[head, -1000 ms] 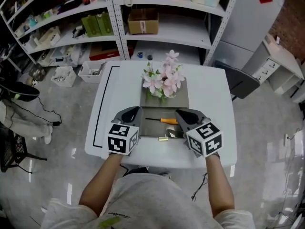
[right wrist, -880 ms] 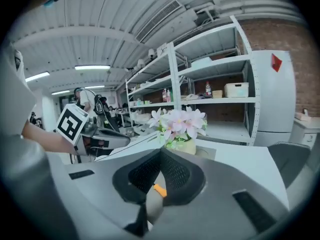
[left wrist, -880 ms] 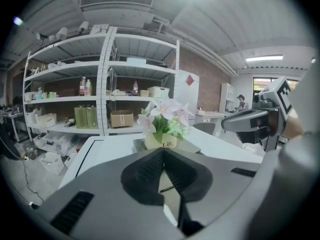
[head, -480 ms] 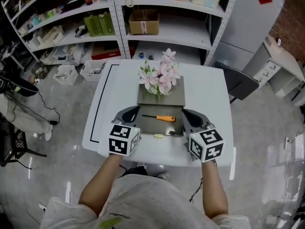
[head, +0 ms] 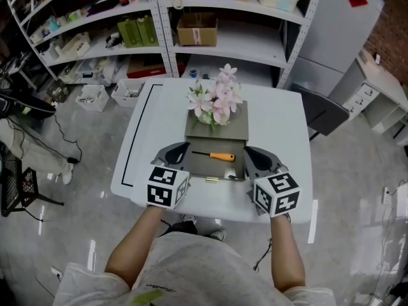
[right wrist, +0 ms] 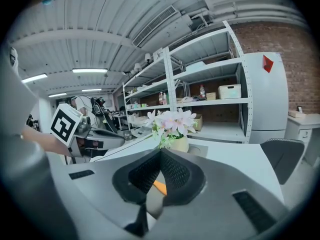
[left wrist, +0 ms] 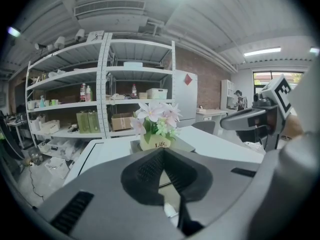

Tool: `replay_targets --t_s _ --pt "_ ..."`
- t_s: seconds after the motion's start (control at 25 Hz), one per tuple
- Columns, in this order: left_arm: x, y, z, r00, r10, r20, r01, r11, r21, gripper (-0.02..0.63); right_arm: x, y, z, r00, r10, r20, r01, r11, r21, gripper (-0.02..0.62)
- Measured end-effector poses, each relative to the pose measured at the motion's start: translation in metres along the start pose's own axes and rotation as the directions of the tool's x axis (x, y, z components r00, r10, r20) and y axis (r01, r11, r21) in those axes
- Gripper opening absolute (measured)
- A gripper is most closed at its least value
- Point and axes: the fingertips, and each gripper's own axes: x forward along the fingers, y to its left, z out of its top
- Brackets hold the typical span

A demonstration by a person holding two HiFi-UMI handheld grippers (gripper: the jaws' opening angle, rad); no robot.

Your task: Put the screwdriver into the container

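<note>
The screwdriver (head: 215,156), orange-handled with a dark shaft, lies flat inside the shallow grey container (head: 197,166) at the table's middle. My left gripper (head: 185,146) hovers at the container's left edge and my right gripper (head: 246,151) at its right edge, with the screwdriver between them and neither touching it. Both sets of jaws meet at their tips with nothing held, as the left gripper view (left wrist: 162,151) and the right gripper view (right wrist: 160,152) show. A bit of the orange handle (right wrist: 159,186) peeks out below the right jaws.
A pot of pink flowers (head: 215,102) stands on the grey slab (head: 239,129) just beyond the container. A small brass piece (head: 211,180) and a silver piece (head: 233,178) lie by the container's near edge. Shelving (head: 191,18) rises behind the white table (head: 280,126).
The head view has shifted slightly. My right gripper has drawn back a little toward the near right, away from the screwdriver. The screwdriver and the left gripper stay where they were.
</note>
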Motion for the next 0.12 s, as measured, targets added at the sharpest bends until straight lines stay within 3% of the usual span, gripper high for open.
replay_targets --t_s 0.12 --pt "0.0003 -0.0012 -0.0011 1.0 0.0 -0.005 0.0 1.0 0.0 0.003 0.0002 -0.0007 -0.0002 1.0 0.005 -0.001 -0.005 1.0 0.001 0.003"
